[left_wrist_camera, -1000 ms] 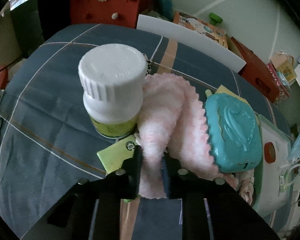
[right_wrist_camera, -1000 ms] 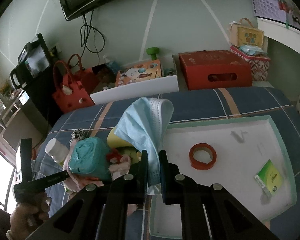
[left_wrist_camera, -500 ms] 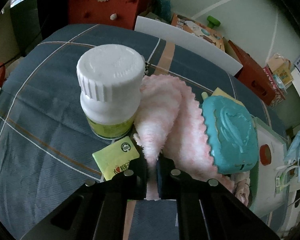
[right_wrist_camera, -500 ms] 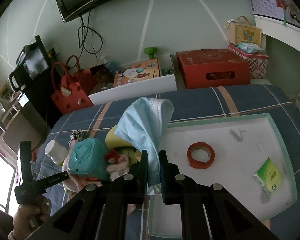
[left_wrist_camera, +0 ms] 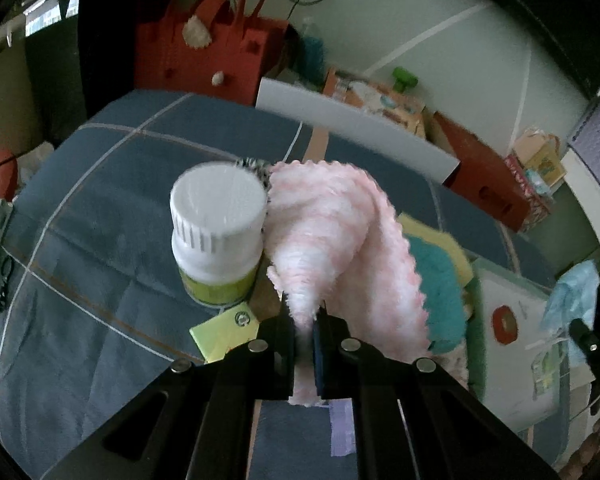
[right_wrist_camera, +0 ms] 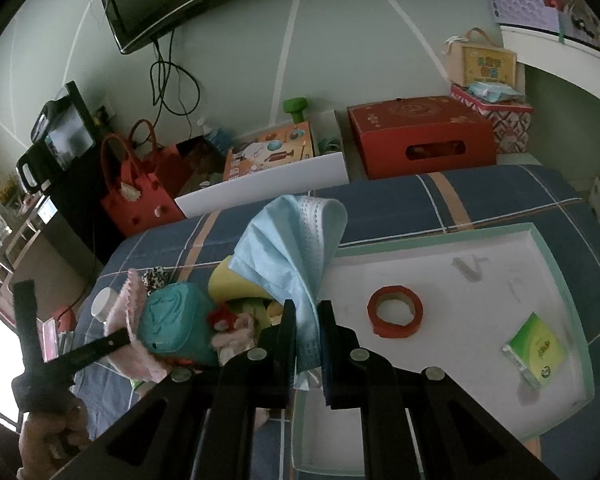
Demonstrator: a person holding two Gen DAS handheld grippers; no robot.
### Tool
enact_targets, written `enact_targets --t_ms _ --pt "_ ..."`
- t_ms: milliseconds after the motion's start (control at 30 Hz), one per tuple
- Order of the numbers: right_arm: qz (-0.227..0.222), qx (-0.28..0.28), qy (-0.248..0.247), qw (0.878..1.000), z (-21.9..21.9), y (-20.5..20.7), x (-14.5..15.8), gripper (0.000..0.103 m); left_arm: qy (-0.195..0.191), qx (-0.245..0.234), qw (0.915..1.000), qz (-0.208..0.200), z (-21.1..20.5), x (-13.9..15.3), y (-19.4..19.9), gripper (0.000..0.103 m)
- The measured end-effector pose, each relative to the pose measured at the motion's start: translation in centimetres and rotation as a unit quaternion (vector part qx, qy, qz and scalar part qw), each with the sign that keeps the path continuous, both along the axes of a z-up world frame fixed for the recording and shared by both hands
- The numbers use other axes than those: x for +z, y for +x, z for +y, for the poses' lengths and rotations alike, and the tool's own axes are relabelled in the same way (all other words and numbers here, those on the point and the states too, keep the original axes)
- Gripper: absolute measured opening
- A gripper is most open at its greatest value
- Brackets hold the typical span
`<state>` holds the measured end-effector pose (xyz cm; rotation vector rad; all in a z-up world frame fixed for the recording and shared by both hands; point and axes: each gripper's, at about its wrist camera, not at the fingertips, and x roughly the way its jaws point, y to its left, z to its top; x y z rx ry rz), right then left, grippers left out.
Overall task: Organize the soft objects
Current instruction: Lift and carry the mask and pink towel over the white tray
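The fluffy pink cloth with a scalloped edge [left_wrist_camera: 320, 240] was pinched at one end by the left hand-held gripper [left_wrist_camera: 304, 320], whose jaws had just been closing on it and were now nearly together, and it hung lifted just beside the white plastic bottle with a ribbed cap [left_wrist_camera: 218, 232]. The pale blue pleated face mask [right_wrist_camera: 296, 248] was held in the same way by the right hand-held gripper [right_wrist_camera: 306, 320], clamped tight on its lower part, above the near edge of the white tray with a mint-green rim [right_wrist_camera: 560, 260].

In my judgement the task was at an early stage. Both soft things were grasped, but none was put down yet. The tray held only a red roll of tape [right_wrist_camera: 395, 312] and a small green packet [right_wrist_camera: 536, 354]. A teal plastic case [right_wrist_camera: 172, 320], a yellow sponge-like piece [right_wrist_camera: 230, 286] and some small plush items [right_wrist_camera: 232, 328] lay in a heap on the blue checked bed cover [left_wrist_camera: 100, 220].
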<state>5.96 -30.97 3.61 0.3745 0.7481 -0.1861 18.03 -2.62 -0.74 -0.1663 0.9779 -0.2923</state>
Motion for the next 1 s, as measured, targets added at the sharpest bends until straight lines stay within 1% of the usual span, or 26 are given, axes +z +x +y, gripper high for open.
enact_targets --t_ms 133,300,367,500,633,800,900,1000 --pt "-0.001 -0.001 -0.001 1.000 -0.1 0.0 0.1 0.011 -0.014 0.006 0.9996 -0.022 0.4 1.6 -0.3 0.007" --pt "-0.007 -0.010 0.003 1.000 -0.8 -0.2 0.5 0.011 -0.020 0.015 0.9986 -0.046 0.9 3.4 -0.8 0.007" --pt "-0.010 -0.014 0.005 1.000 -1.2 -0.3 0.7 0.011 -0.025 0.018 0.9975 -0.064 1.1 4.8 -1.3 0.007" --pt "-0.019 -0.025 0.011 0.999 -2.3 -0.8 1.0 0.011 -0.023 0.013 0.9952 -0.094 0.6 7.4 -2.2 0.007" --pt "-0.027 -0.048 0.011 0.998 -4.2 -1.7 1.5 0.011 -0.014 -0.016 0.9925 -0.120 -1.5 10.2 -2.5 0.007" --pt "-0.029 -0.099 0.011 0.995 -7.8 -3.5 1.7 0.011 -0.011 -0.047 0.9892 -0.138 -4.4 12.7 -2.4 0.007" --pt "-0.026 -0.129 0.011 0.991 -10.0 -4.5 1.4 0.011 -0.007 -0.074 0.9851 -0.155 -7.1 14.1 -2.7 0.007" --pt "-0.019 -0.158 0.008 0.987 -12.0 -5.5 0.9 0.011 -0.007 -0.108 0.9810 -0.161 -10.4 14.8 -2.9 0.007"
